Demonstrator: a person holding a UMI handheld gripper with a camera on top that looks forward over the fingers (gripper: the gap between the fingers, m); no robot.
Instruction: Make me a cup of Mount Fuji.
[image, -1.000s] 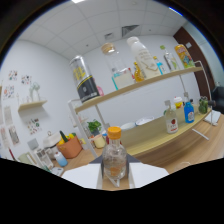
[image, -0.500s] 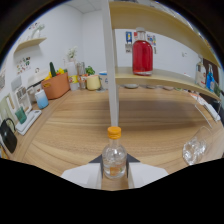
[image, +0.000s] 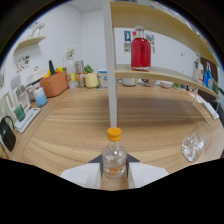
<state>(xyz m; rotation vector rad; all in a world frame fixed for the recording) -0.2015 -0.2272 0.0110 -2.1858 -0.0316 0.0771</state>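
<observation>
Gripper (image: 114, 172) clamping orange-capped bottle (image: 114, 156) (upright), above counter (image: 75, 130)

Clear bottle (image: 114, 160) with orange cap; red jug (image: 140, 51) on shelf; terracotta-looking pot (image: 55, 83); wooden counter (image: 150, 115).

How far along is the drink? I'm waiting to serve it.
Done: the gripper is shut on a small clear bottle with an orange cap, lifted off the wooden counter. In hand: carrying it. Left: the cap is on, and the glass mug looks empty, so nothing has been poured.
</observation>
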